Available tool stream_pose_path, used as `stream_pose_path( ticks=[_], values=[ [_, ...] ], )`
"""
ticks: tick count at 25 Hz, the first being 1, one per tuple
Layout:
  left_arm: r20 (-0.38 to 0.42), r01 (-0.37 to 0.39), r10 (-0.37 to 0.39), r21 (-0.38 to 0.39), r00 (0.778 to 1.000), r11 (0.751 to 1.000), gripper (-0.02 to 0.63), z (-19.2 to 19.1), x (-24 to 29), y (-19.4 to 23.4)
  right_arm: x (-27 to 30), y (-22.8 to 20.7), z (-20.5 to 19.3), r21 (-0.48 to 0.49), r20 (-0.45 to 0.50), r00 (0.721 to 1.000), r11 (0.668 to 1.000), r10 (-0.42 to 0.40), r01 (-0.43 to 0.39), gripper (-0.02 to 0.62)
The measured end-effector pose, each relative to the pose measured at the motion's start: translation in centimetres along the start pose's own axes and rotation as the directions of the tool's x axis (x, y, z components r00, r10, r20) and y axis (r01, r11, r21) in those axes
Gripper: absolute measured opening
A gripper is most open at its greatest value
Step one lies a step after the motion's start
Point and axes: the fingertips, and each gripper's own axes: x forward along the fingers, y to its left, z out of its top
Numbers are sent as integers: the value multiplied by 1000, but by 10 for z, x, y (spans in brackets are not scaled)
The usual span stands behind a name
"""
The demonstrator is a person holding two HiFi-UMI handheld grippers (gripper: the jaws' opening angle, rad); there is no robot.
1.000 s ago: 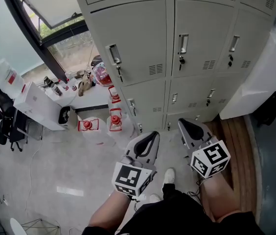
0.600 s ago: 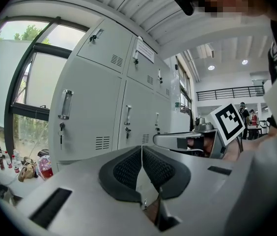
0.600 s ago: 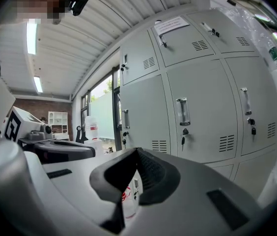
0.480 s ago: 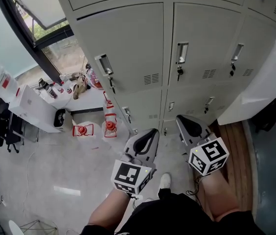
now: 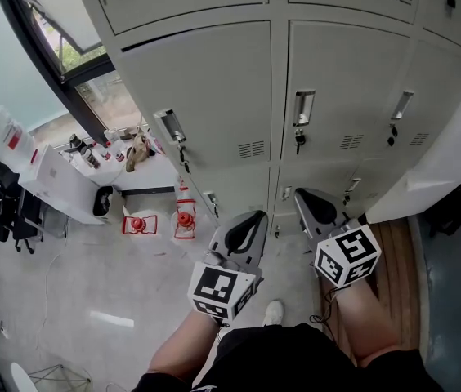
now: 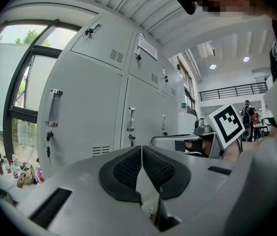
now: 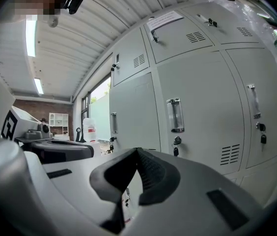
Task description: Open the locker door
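A bank of grey lockers (image 5: 214, 80) stands in front of me, every door closed. The middle door (image 5: 341, 88) has a chrome handle (image 5: 302, 109) with a key (image 5: 299, 141) below it. The left door's handle (image 5: 169, 126) has keys hanging (image 5: 183, 149). My left gripper (image 5: 247, 221) and right gripper (image 5: 311, 202) are held low, short of the lockers, both shut and holding nothing. In the left gripper view the left gripper (image 6: 142, 149) has its pads together, with a handle (image 6: 54, 107) beyond. In the right gripper view the right gripper (image 7: 137, 152) points at a handle (image 7: 175, 115) and its key (image 7: 176, 144).
A window (image 5: 59, 31) and a white shelf (image 5: 67, 182) with bottles are at the left. Red-and-white items (image 5: 183, 217) sit on the floor by the lockers. A white covered object (image 5: 451, 162) and a wooden floor strip (image 5: 394, 276) lie at the right.
The view has shifted up the lockers and a little closer. Both grippers have edged towards the lockers and stay shut.
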Motion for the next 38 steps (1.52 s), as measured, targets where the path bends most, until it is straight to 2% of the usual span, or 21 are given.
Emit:
stream_pose_path(
  ticks=[10,15,21,26,27,28,30,35,38],
  values=[
    [6,-18,18,-3,1000,1000,21,11,17,8,17,-17,16,7,28,1000,1000,10,-11,54],
    [-3,9,-9,5,1000,1000,21,15,30,16,30,-27,22,15,35,999,1000,-5,5,54],
    [-11,83,-83,37,997,996,21,20,44,25,47,-41,26,36,38,997,997,-72,70,54],
    [-14,144,-144,47,990,988,21,25,54,35,61,-58,32,27,38,985,986,-168,167,54],
    [-17,155,-155,47,988,987,21,25,55,37,65,-62,33,29,36,982,983,-183,182,63],
    [-19,165,-164,46,986,985,21,24,56,40,68,-65,34,30,35,980,980,-197,196,132],
    [-23,183,-182,43,983,982,21,23,59,46,76,-71,37,24,37,972,973,-230,229,140],
    [-31,228,-227,36,974,973,21,19,63,55,92,-89,44,-26,30,947,947,-320,321,210],
    [-37,250,-249,41,968,967,21,17,61,59,100,-94,47,-44,27,936,935,-352,353,221]
  ],
)
